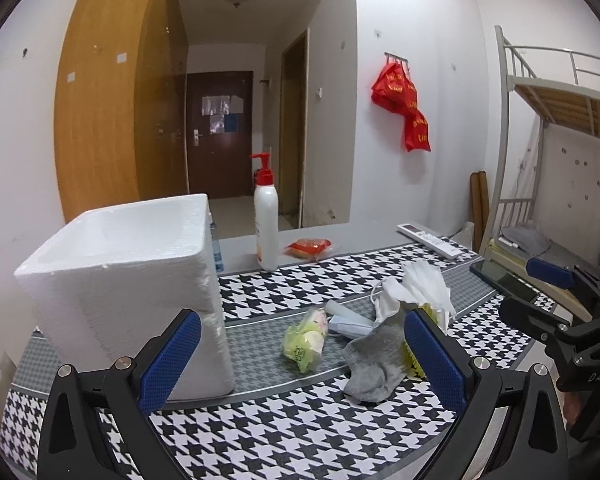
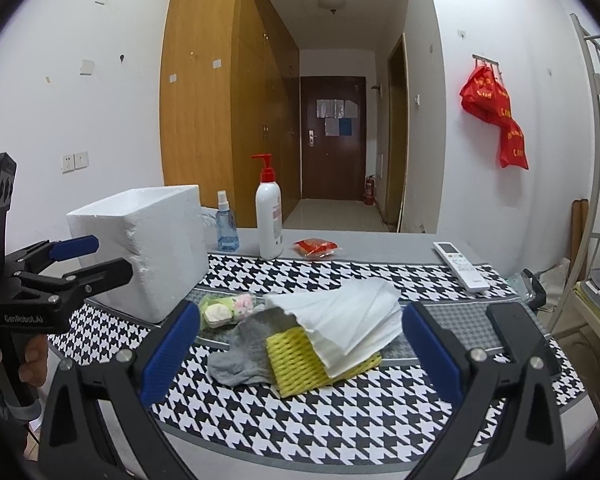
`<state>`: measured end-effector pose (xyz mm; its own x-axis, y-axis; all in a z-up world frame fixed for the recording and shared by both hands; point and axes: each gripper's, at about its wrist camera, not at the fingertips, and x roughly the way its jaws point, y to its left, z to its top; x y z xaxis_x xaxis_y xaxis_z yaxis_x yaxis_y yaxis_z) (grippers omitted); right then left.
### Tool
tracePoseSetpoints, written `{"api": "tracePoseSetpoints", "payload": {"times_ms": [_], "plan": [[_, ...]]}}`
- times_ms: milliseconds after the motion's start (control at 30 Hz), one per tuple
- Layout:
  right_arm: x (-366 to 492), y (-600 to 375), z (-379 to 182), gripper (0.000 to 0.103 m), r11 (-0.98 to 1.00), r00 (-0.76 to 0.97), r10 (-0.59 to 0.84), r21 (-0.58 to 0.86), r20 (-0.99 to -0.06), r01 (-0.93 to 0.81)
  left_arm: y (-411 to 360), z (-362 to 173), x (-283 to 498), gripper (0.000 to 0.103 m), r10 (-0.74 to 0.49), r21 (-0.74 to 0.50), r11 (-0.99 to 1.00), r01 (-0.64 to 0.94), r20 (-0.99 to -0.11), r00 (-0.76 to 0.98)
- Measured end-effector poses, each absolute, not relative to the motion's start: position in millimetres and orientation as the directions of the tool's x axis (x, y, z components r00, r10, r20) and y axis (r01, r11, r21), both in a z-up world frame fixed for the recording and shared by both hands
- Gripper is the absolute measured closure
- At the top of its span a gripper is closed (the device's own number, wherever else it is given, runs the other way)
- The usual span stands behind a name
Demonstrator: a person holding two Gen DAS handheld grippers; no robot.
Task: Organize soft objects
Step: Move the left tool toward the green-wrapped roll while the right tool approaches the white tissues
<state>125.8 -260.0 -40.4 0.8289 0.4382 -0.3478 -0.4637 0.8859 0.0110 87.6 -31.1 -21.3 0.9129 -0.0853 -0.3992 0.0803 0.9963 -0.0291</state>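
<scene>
A pile of soft things lies mid-table: a grey sock [image 1: 374, 364] [image 2: 246, 350], a yellow foam net [image 2: 300, 360], white tissues [image 2: 348, 316] [image 1: 418, 284], a white face mask [image 1: 390, 302] and a green packet of soft items [image 1: 304, 340] [image 2: 224, 308]. A white foam box [image 1: 128, 280] [image 2: 148, 248] stands at the left. My left gripper [image 1: 300, 360] is open and empty above the table, in front of the packet and sock. My right gripper [image 2: 300, 354] is open and empty, in front of the foam net and sock.
A houndstooth cloth [image 1: 300, 432] covers the table. At the back stand a white pump bottle [image 2: 269, 216], a blue spray bottle [image 2: 226, 226], a red packet [image 2: 315, 248] and a white remote [image 2: 460, 266]. A black phone [image 1: 504, 280] lies at the right. A bunk bed [image 1: 556, 160] stands beyond.
</scene>
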Motion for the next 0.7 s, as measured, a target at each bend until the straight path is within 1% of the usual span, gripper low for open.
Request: {"api": "tracePoseSetpoints", "payload": {"times_ms": [167, 333, 600, 700], "plan": [[134.0, -263.2, -42.0, 0.001, 0.888, 0.827, 0.434, 0.016, -0.356, -0.459, -38.4, -22.9, 100.3, 0.001, -0.085, -0.014, 0.996, 0.087, -0.418, 0.905], [142.7, -266.4, -45.8, 0.001, 0.892, 0.824, 0.429, 0.027, -0.369, -0.452, -43.2, -30.9, 115.3, 0.001, -0.093, -0.004, 0.995, 0.102, -0.458, 0.884], [158.1, -271.1, -50.8, 0.001, 0.897, 0.817, 0.421, 0.049, -0.393, -0.438, -47.4, -39.3, 134.6, 0.001, -0.087, 0.005, 0.995, 0.103, -0.500, 0.862], [164.0, -272.1, -53.7, 0.001, 0.899, 0.807, 0.417, 0.058, -0.418, -0.435, -51.0, -44.1, 144.1, 0.001, -0.095, 0.003, 0.994, 0.114, -0.525, 0.846]]}}
